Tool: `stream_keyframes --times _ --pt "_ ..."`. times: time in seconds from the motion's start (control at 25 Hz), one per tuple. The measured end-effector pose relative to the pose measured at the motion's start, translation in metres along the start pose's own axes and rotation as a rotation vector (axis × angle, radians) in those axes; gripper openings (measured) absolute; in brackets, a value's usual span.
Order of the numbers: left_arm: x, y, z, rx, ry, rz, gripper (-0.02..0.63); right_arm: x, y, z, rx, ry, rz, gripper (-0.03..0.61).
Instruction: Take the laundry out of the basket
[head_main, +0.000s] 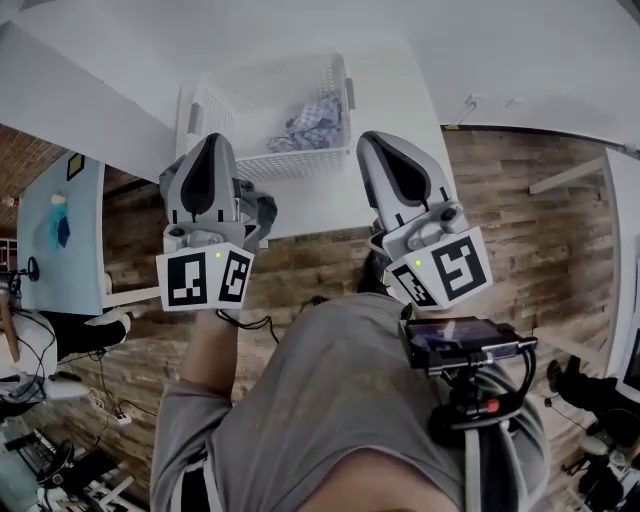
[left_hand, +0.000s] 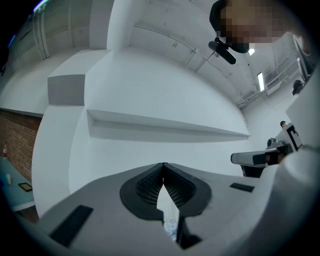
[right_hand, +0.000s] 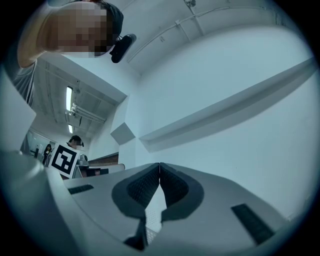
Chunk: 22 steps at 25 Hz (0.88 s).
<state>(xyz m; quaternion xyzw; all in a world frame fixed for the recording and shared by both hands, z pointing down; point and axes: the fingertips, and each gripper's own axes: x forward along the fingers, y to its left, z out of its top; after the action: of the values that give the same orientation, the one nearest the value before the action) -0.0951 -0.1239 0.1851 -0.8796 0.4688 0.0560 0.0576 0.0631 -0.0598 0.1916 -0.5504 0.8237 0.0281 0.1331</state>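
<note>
- My left gripper (head_main: 213, 140) is closed: in the left gripper view its ribbed pads (left_hand: 150, 184) meet at the tips (left_hand: 163, 164) with nothing pinched between them.
- My right gripper (head_main: 368, 140) is closed too; the right gripper view shows its tips (right_hand: 159, 164) pressed together and empty.
- In the head view the white basket (head_main: 300, 162) sits on the white table (head_main: 400, 80), just ahead of both grippers and in the gap between them. The left gripper's tip overlaps the basket's near left corner in the picture, and the right gripper's tip is at its near right corner. I cannot tell whether either one touches it.
- The laundry (head_main: 315, 125), a crumpled blue-and-white cloth, lies inside the basket towards its far right side, ahead and to the right of the left gripper and ahead and slightly to the left of the right one. Neither gripper is on it.
- Both gripper views look over the jaws at white wall and ceiling. Through the slit under the left tips I see a scrap of white lattice and pale cloth (left_hand: 171, 226).
- The marker cubes (head_main: 205, 277) (head_main: 450, 268) sit at the near ends of the grippers, above the person's grey shirt (head_main: 330, 400).
- Wooden flooring (head_main: 540, 200) lies to the right of the right gripper.
</note>
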Motion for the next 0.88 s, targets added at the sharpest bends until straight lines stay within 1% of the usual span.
stream_keyframes --times 0.36,0.52,0.72,0.88 --pt "0.076 -0.014 0.002 0.006 0.001 0.023 0.009 0.003 -0.084 0.002 0.028 -0.004 -0.035 0.008" --pt "0.105 -0.027 0.001 0.016 0.007 0.04 0.009 0.006 -0.12 0.0 0.038 0.015 -0.028 0.008" --pt "0.128 -0.033 -0.009 0.015 0.022 0.049 0.009 0.014 -0.144 -0.008 0.052 0.04 -0.025 0.008" --pt "0.14 -0.032 -0.036 0.004 0.065 0.025 0.009 0.022 -0.152 -0.021 0.057 0.067 -0.028 0.008"
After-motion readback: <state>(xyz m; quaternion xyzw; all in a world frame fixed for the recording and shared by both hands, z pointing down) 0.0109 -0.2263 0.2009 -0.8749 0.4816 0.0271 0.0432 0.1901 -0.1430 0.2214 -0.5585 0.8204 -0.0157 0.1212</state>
